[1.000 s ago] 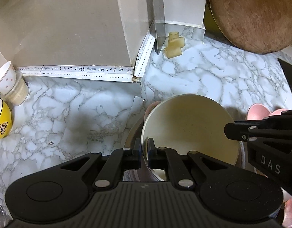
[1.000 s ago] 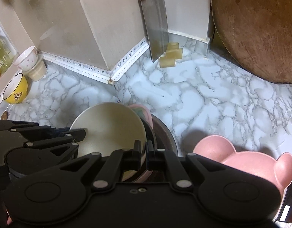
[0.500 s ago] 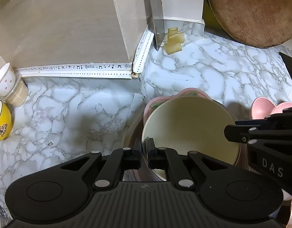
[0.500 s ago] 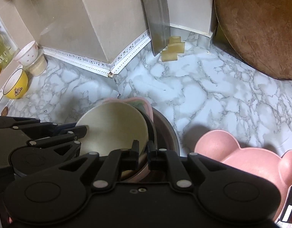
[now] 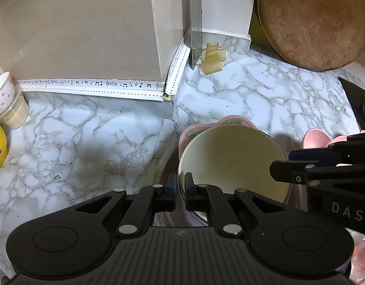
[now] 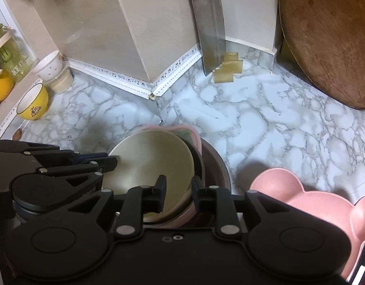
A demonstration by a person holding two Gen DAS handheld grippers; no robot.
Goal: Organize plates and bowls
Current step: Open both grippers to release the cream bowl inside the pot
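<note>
A cream bowl [image 5: 232,159] sits nested in a stack with a pink flower-edged dish [image 5: 199,128] and a steel bowl [image 6: 218,166] under it. My left gripper [image 5: 180,187] is shut on the cream bowl's near-left rim. In the right wrist view the cream bowl [image 6: 153,161] lies just ahead of my right gripper [image 6: 177,190], which is open, its fingers astride the stack's near-right rim. A pink bear-shaped bowl [image 6: 308,199] stands on the counter to the right.
A marble counter [image 6: 265,118] runs back to a beige wall corner. A cleaver [image 6: 212,30] and a round wooden board [image 6: 329,38] lean at the back. A yellow bowl [image 6: 32,104] and a white cup on a beige cup [image 6: 51,71] stand at the left.
My right gripper has opened off the rim of the stack. The stack has settled lower and the pink flower dish now shows behind the cream bowl. My left gripper stays shut.
</note>
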